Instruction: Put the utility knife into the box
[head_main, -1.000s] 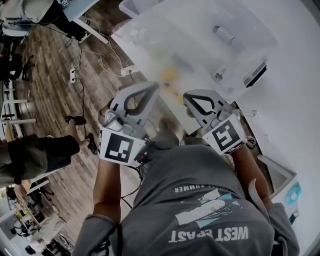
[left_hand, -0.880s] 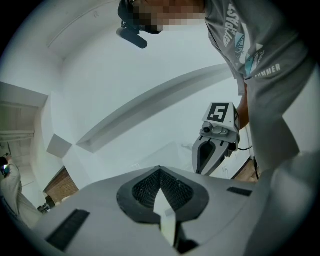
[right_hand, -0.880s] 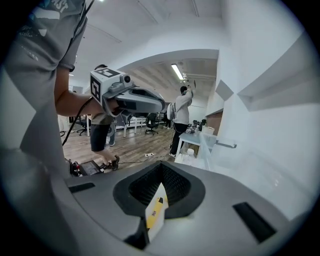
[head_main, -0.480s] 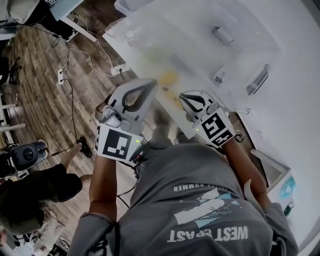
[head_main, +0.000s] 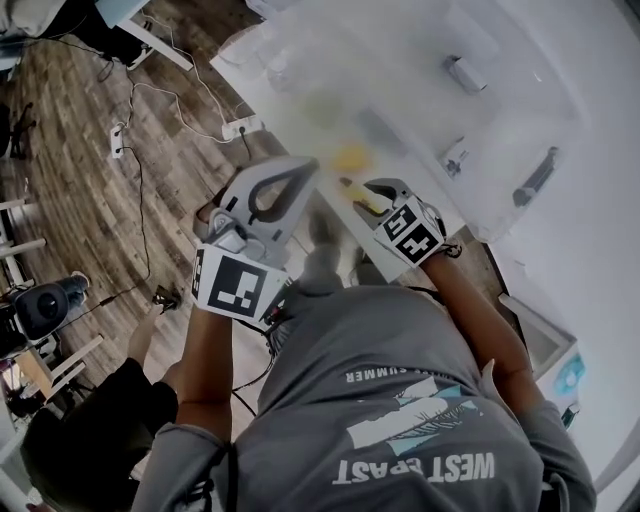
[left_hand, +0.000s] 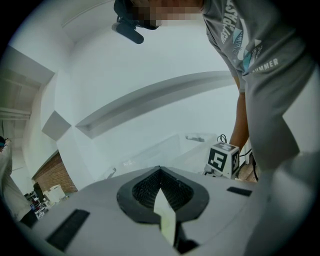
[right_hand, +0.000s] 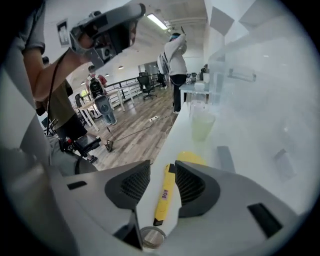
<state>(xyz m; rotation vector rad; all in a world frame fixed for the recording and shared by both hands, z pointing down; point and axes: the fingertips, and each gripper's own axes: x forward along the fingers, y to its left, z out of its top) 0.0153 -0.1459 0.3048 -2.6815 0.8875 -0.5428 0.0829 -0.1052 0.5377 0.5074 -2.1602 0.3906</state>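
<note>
The yellow utility knife (right_hand: 164, 194) lies flat on the white table near its front edge, also seen as a yellow strip (head_main: 361, 198) in the head view. My right gripper (right_hand: 162, 167) hangs just over the knife with its jaws opening; the knife lies between them and the pads do not press on it. In the head view, this right gripper (head_main: 378, 190) shows its marker cube turned up. My left gripper (head_main: 292, 172) is held off the table's edge, above the floor, with its jaws shut and empty. The clear plastic box (head_main: 420, 60) stands further back on the table.
A yellow round thing (right_hand: 192, 159), a grey strip (right_hand: 225, 159) and a cup of pale liquid (right_hand: 202, 125) stand just beyond the knife. Small items lie in the clear box (head_main: 465, 73). A power strip and cables (head_main: 240, 128) lie on the wood floor. A person (right_hand: 172, 65) stands far off.
My right gripper has moved left and forward over the knife, and its jaws have gone from shut to open. The left gripper has hardly moved.
</note>
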